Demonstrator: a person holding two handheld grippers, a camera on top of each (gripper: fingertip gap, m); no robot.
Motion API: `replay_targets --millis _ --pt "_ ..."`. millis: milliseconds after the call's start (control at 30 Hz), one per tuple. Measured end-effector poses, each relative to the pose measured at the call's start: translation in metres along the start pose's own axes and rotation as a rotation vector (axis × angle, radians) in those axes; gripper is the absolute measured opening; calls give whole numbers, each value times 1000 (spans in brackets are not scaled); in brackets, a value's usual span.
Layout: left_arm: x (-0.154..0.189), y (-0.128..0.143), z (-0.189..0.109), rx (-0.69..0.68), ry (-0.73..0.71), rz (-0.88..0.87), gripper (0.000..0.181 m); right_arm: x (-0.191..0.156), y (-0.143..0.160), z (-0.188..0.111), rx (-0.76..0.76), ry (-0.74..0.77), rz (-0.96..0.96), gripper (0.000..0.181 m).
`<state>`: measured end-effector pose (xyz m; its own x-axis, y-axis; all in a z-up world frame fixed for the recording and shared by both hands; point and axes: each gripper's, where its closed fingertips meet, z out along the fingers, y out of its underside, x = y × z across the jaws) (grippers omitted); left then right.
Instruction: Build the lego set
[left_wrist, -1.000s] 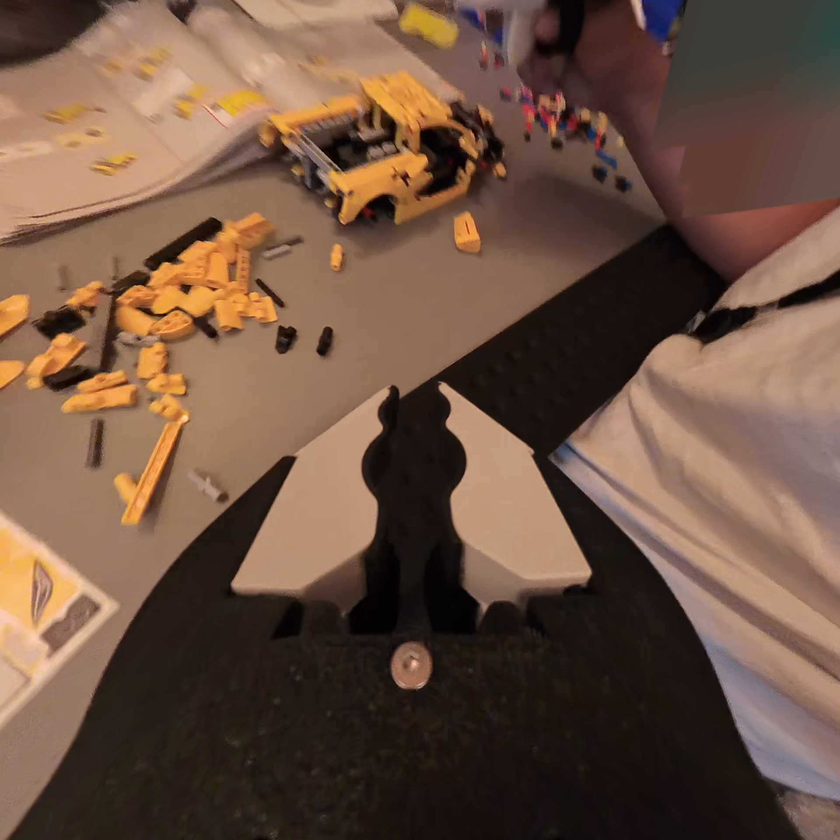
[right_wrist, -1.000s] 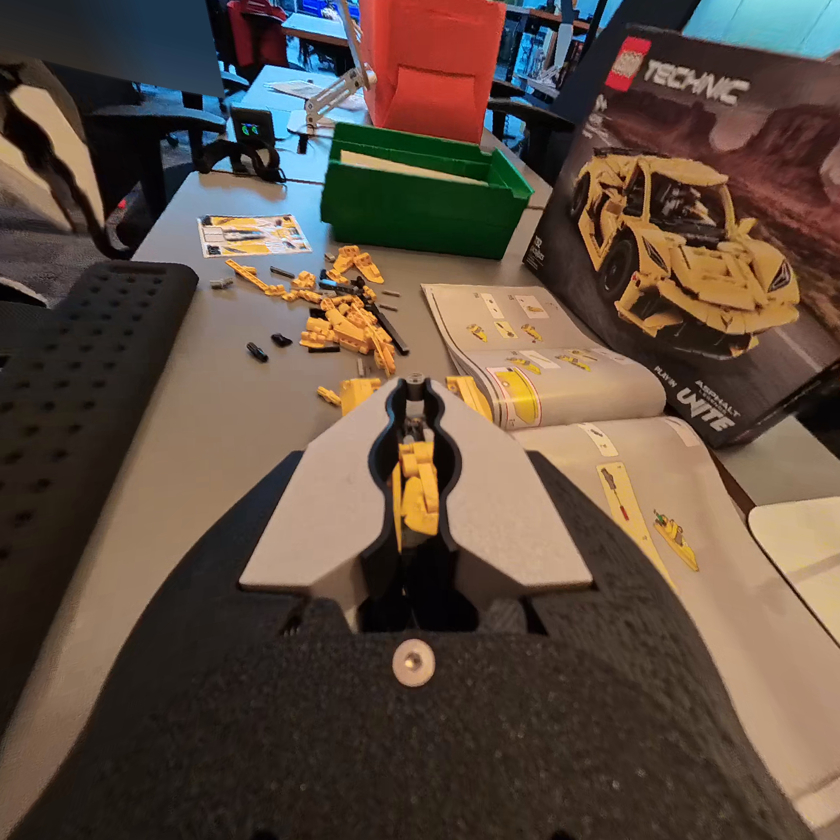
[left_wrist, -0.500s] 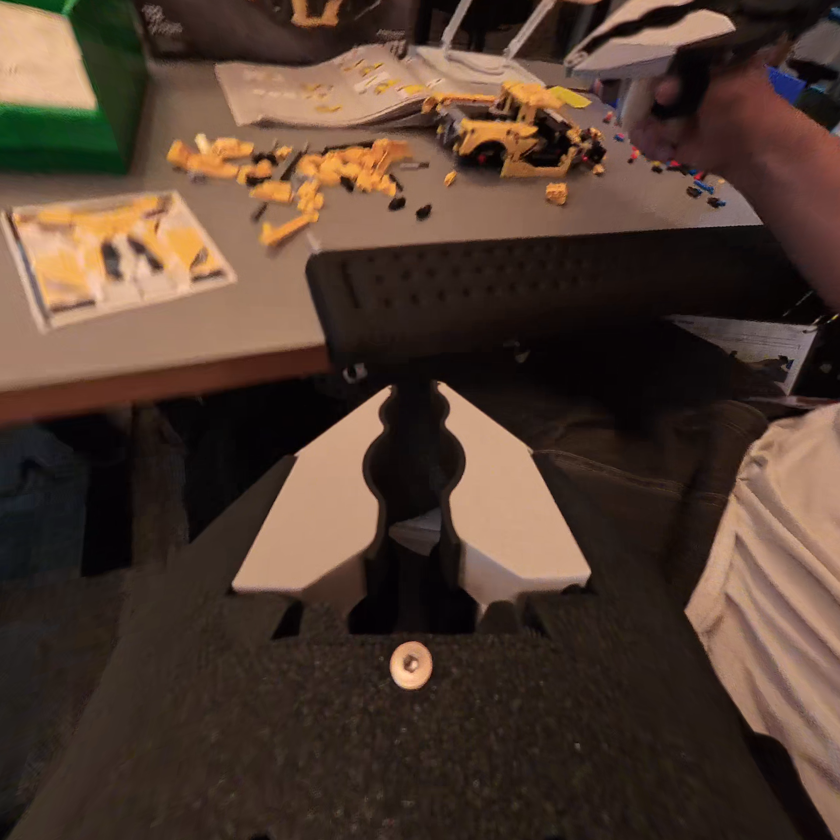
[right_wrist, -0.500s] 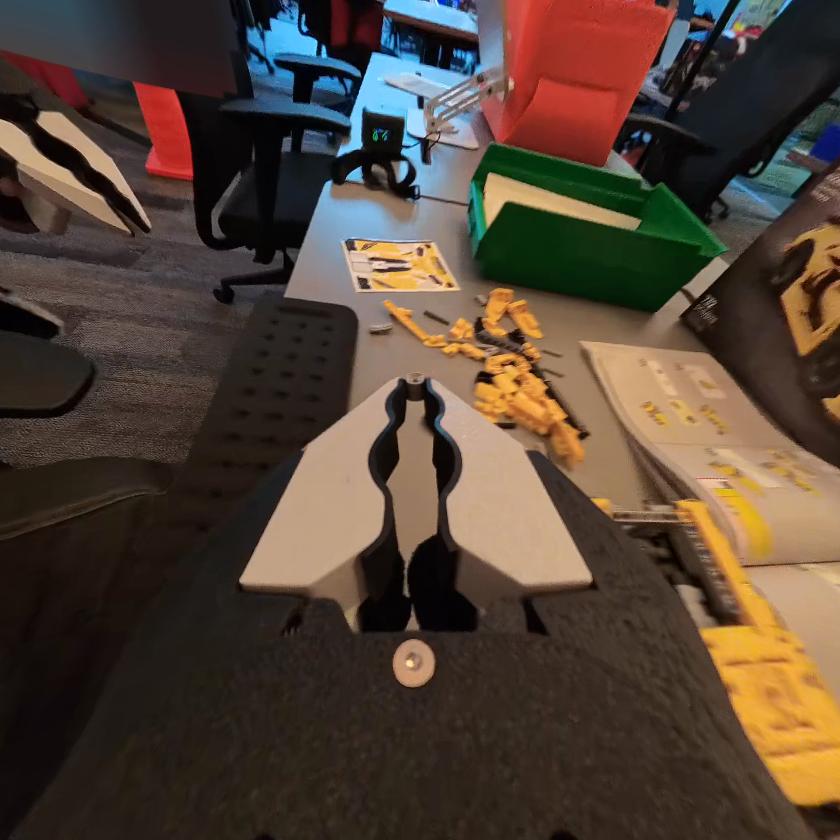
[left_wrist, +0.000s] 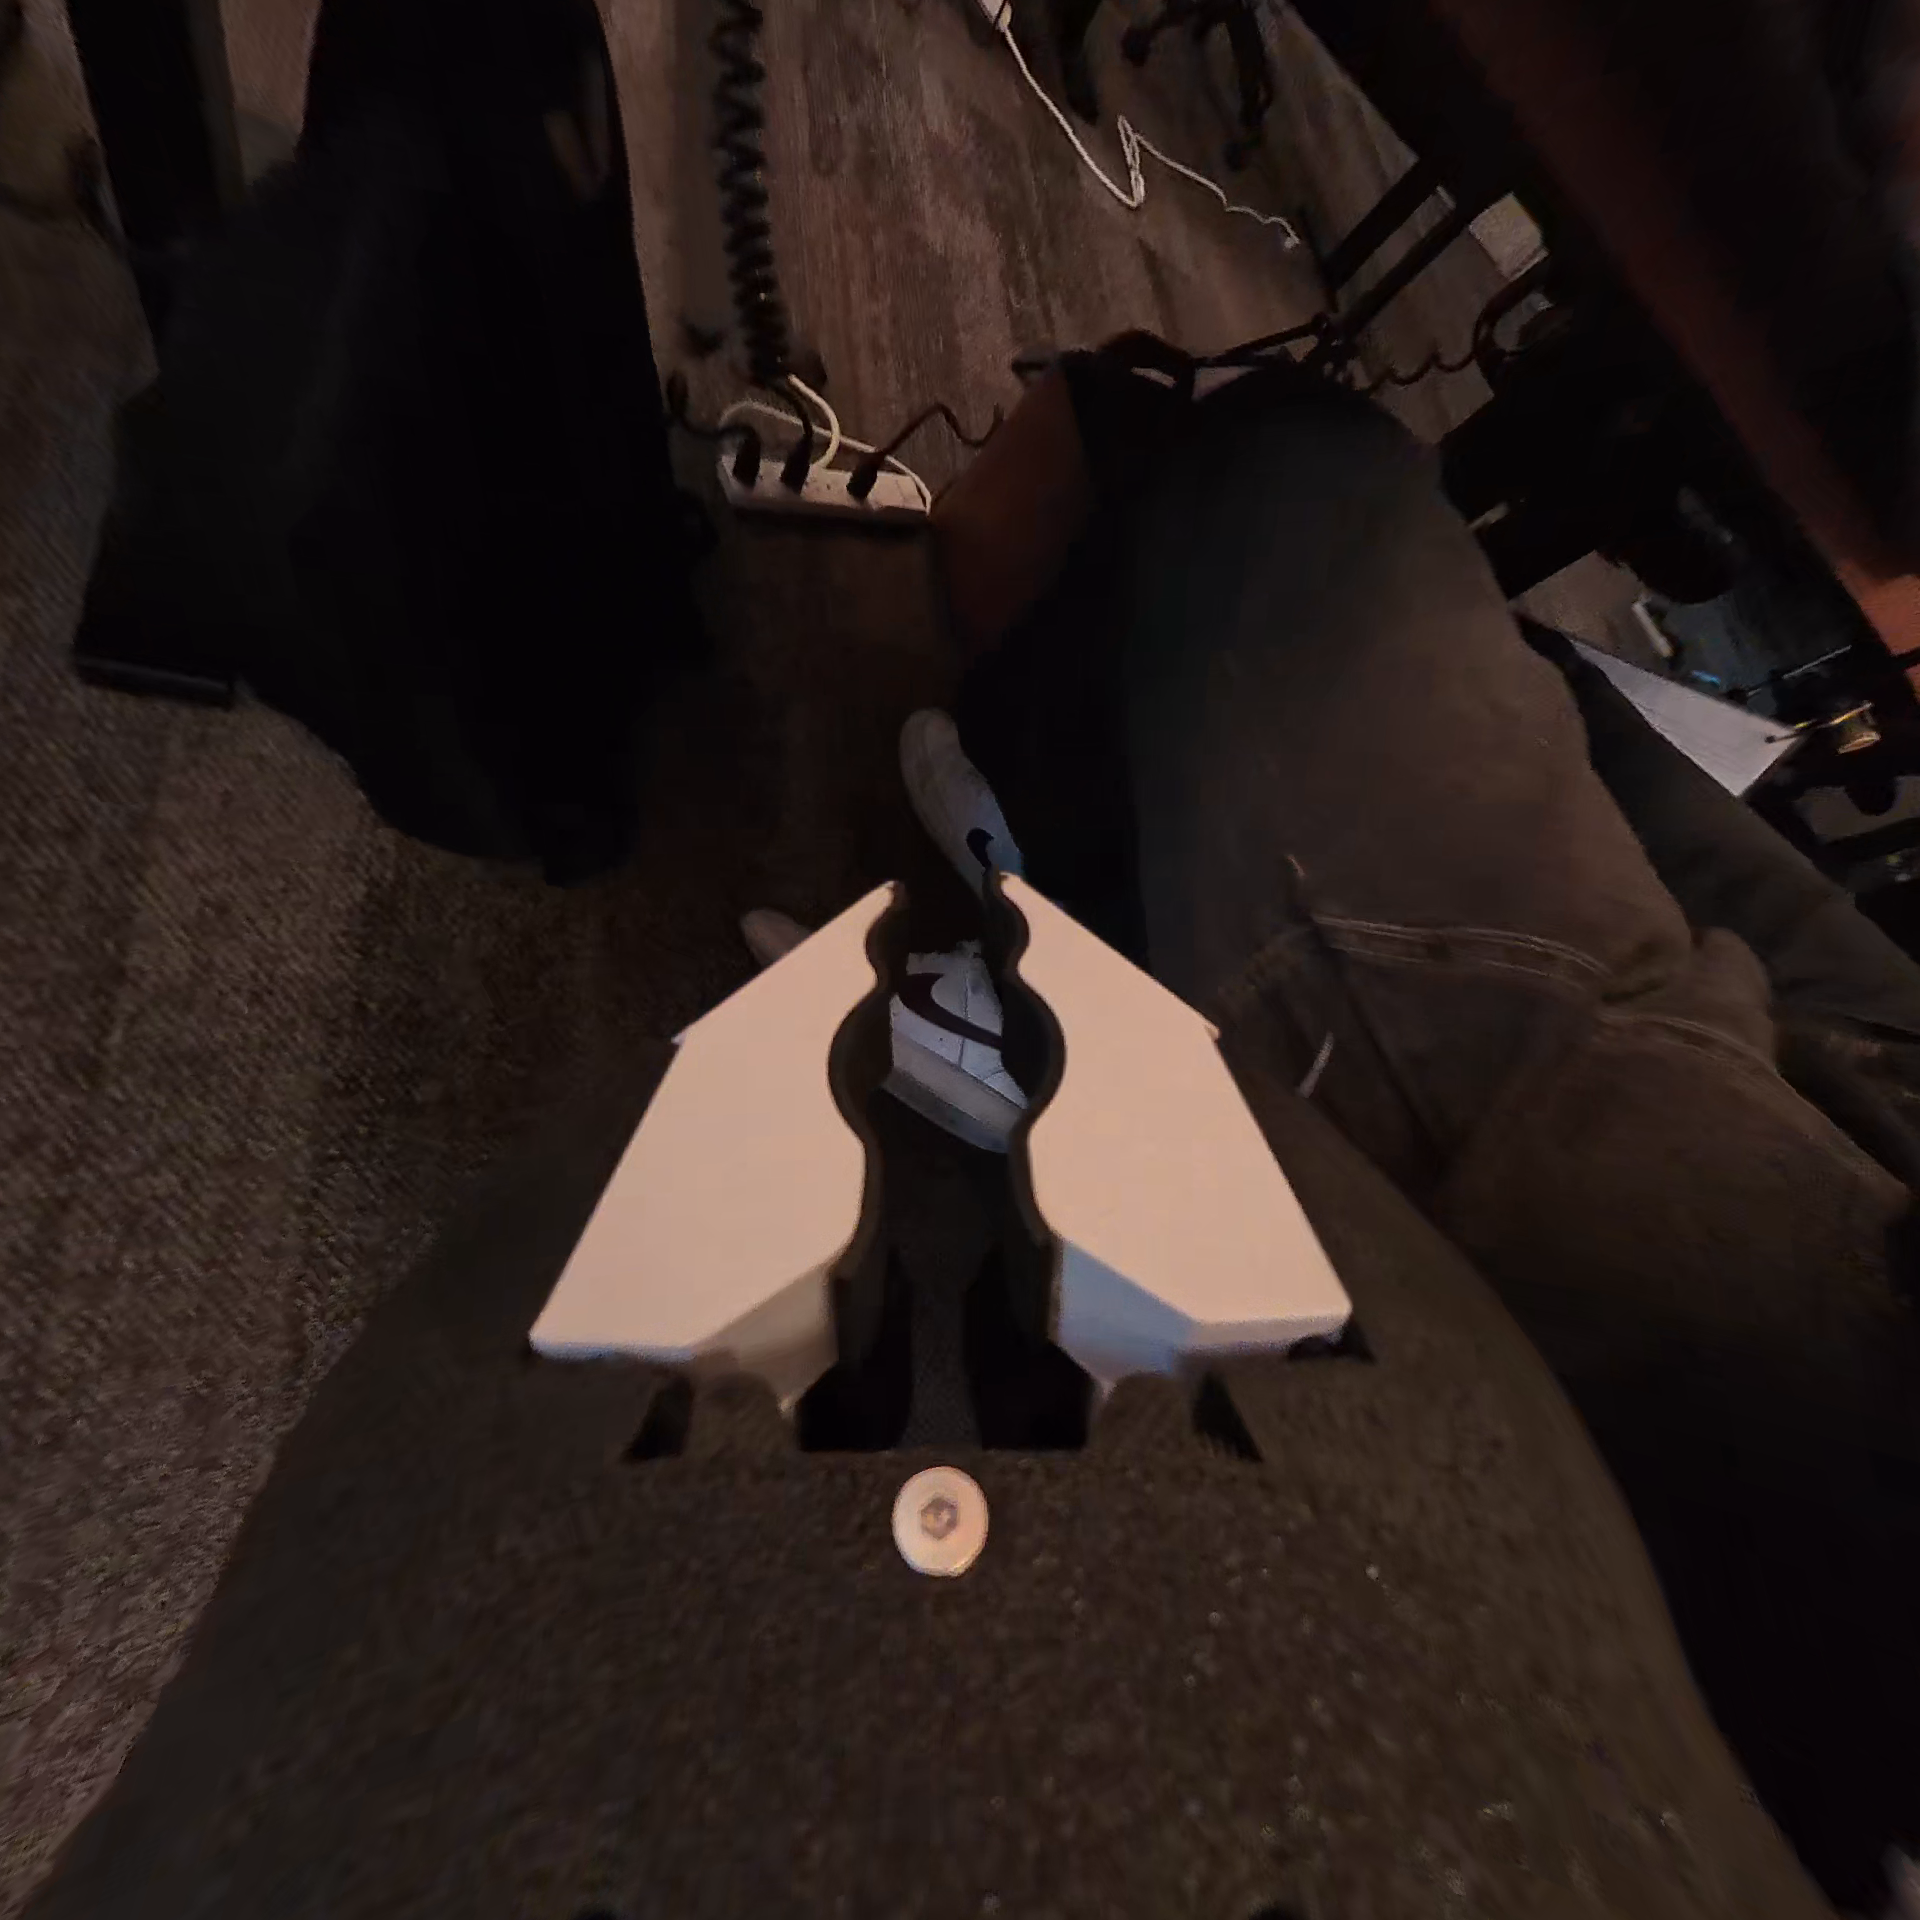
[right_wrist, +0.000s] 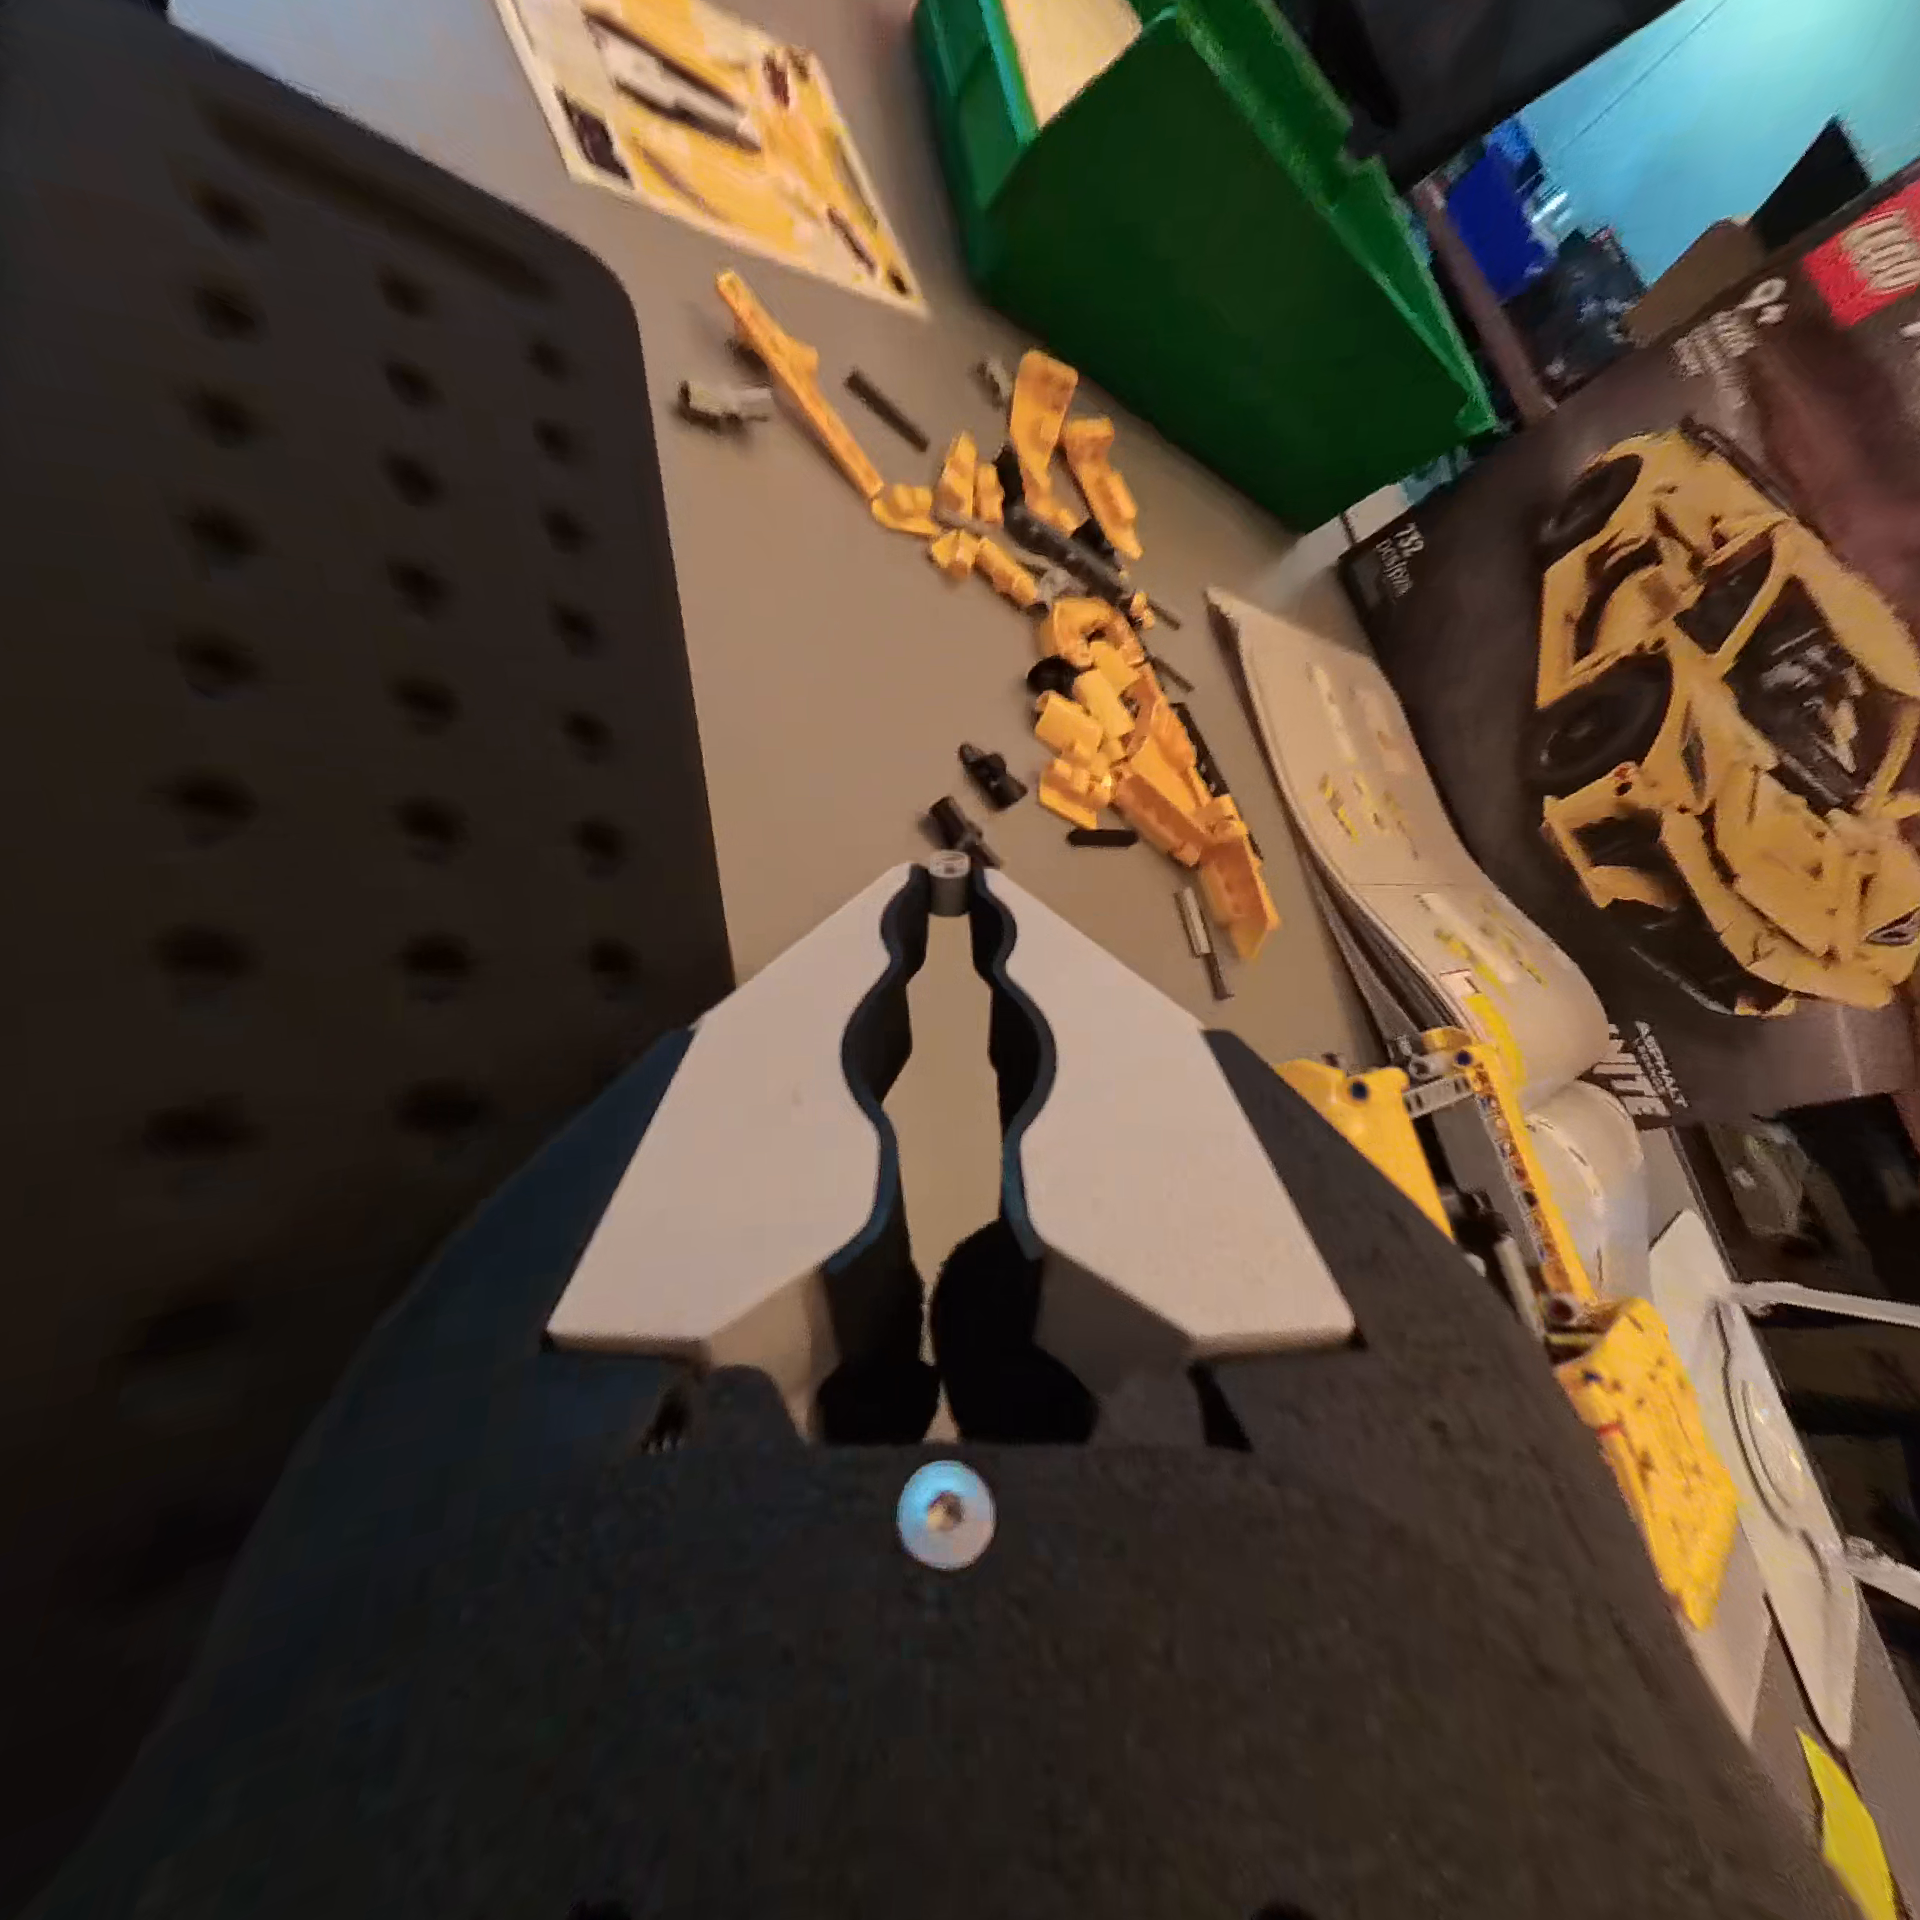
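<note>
Left gripper (left_wrist: 948, 902) points under the desk at carpet, a power strip (left_wrist: 821, 488) and the person's shoe (left_wrist: 951, 1023); tips nearly together, nothing between them, so it looks parked, not working; right gripper (right_wrist: 945, 894) is over the table (right_wrist: 831, 665), tips pinching a small grey connector (right_wrist: 947, 881), probably carried toward the half-built yellow car (right_wrist: 1558, 1278) at right; loose yellow and black parts (right_wrist: 1091, 665) lie ahead, instruction booklet (right_wrist: 1403, 831) open beside them for reference.
</note>
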<state>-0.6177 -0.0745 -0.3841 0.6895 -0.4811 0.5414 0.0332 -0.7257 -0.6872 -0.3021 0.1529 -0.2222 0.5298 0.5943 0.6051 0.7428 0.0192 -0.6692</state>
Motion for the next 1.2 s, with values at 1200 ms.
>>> replay_targets --millis 1200 --pt "-70 166 192 -189 134 -8 14 -6 9 12 -74 -13 -41 6"
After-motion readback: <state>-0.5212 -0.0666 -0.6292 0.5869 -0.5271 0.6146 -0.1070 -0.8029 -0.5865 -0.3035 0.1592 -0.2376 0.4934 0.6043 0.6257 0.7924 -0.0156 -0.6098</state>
